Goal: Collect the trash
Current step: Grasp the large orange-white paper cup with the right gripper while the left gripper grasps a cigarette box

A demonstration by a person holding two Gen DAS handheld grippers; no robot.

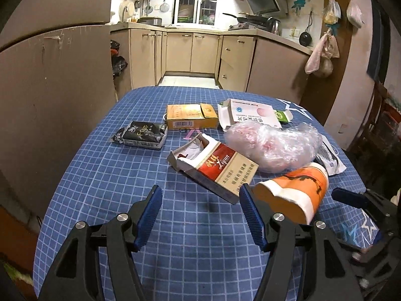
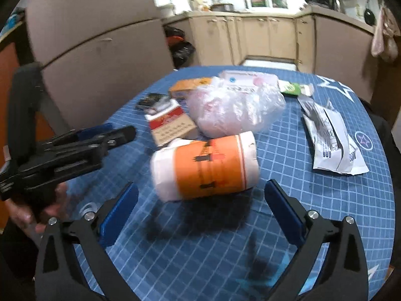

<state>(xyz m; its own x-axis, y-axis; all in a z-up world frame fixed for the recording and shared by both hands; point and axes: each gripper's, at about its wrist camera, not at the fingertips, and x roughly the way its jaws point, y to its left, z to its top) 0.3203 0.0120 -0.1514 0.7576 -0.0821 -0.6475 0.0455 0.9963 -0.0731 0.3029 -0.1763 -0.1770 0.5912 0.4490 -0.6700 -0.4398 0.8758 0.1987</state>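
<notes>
Trash lies on a blue checked table (image 1: 105, 165). An orange and white paper cup (image 1: 295, 190) lies on its side; in the right wrist view the cup (image 2: 208, 165) is just ahead of my open, empty right gripper (image 2: 200, 208). A red cigarette box (image 1: 215, 168) lies open ahead of my open, empty left gripper (image 1: 200, 213). Behind are a crumpled clear plastic bag (image 1: 273, 145), a black packet (image 1: 142, 135), a yellow box (image 1: 190, 119), a white medicine box (image 1: 250, 116) and a white wrapper (image 2: 330, 143).
A small green box (image 2: 292, 87) lies at the table's far side. The left gripper (image 2: 75, 148) shows at the left of the right wrist view. A large grey fridge (image 1: 50, 87) stands left of the table. Kitchen cabinets (image 1: 190, 50) stand beyond the far edge.
</notes>
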